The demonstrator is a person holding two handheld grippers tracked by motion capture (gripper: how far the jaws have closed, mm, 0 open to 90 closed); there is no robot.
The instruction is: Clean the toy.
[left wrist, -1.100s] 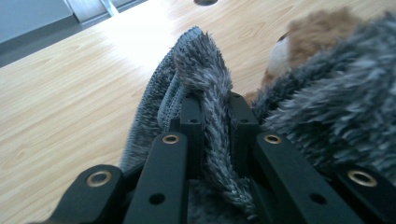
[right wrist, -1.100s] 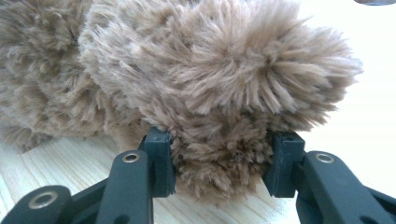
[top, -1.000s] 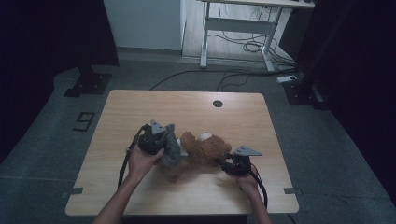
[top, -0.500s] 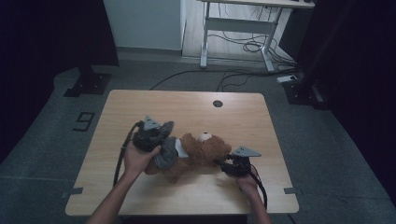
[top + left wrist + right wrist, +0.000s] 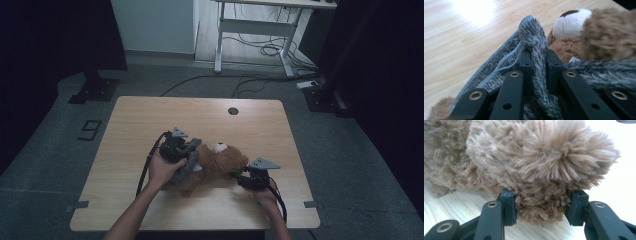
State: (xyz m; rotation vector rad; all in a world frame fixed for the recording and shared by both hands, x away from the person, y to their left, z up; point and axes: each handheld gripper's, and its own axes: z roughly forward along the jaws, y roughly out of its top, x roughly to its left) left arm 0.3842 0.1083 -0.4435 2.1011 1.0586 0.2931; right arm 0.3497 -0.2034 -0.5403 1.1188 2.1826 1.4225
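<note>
A brown teddy bear lies on the wooden table, with its white snout facing up. A grey fuzzy cloth is draped over its left side. My left gripper is shut on a fold of this cloth, which stands up between the two jaws. My right gripper is at the bear's right side. A round furry limb sits between its pads. Its jaws have just eased open slightly, and both pads still touch the fur.
A round cable hole is at the table's far edge. On the floor behind stands a white desk frame with cables. Black stand bases sit at the far left and far right. Bare tabletop surrounds the bear.
My left gripper has shifted right toward the bear, carrying the grey cloth with it. The right hand has stayed where it was.
</note>
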